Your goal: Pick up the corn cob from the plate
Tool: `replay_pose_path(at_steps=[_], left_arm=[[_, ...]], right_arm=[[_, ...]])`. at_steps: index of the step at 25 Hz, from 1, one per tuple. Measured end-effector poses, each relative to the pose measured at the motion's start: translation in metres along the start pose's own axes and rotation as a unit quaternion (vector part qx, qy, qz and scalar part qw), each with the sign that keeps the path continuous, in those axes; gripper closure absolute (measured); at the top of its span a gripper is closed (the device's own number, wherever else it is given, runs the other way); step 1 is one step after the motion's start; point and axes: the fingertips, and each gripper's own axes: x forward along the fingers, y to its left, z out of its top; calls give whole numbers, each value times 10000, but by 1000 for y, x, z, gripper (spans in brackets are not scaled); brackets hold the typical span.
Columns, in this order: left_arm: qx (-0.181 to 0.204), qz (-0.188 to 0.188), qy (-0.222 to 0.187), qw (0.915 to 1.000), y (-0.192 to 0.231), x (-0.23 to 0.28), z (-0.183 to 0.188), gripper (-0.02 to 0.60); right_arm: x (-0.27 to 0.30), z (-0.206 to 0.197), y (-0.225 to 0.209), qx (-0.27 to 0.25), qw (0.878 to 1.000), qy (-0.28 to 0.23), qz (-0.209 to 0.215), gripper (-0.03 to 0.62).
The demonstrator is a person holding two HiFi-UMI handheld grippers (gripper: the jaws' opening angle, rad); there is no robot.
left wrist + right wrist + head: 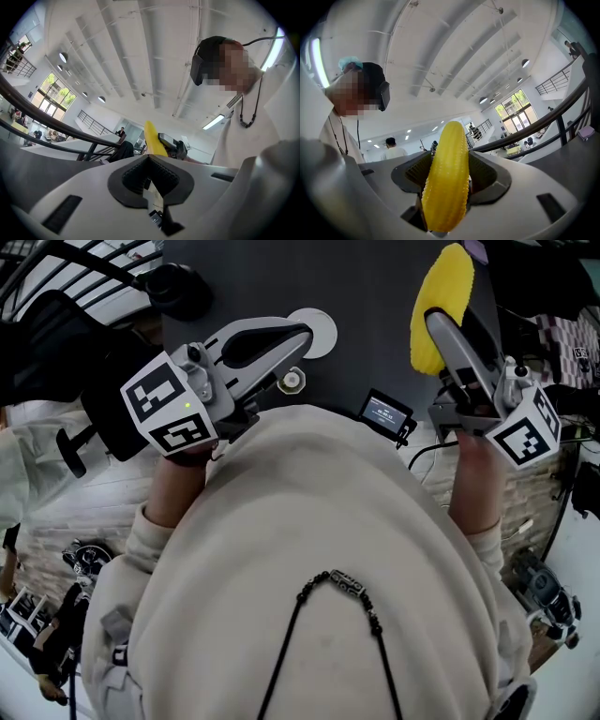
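Note:
The yellow corn cob (441,298) is off the table, with my right gripper (446,329) shut on it. In the right gripper view the corn cob (449,168) stands upright between the black pads and fills the gap of my right gripper (446,176). My left gripper (286,338) is held over the dark table with its jaws together and nothing in them. A small white round plate (325,327) lies on the table beside its tip. In the left gripper view my left gripper (149,161) is shut, and the corn cob (153,139) shows beyond it.
The dark table top (244,277) carries a black round object (178,289) at its far left and a small screen device (385,412) near its front edge. My cream sweater (309,549) fills the lower head view. Camera gear (544,592) lies on the floor at both sides.

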Motion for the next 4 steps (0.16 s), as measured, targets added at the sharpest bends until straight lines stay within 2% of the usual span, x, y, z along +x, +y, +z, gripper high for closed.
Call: replay_pose_path(at_steps=[4], left_arm=[[-6, -12, -7, 10000, -1, 0, -2, 580]], right_arm=[[3, -2, 1, -7, 10000, 17, 36, 336]])
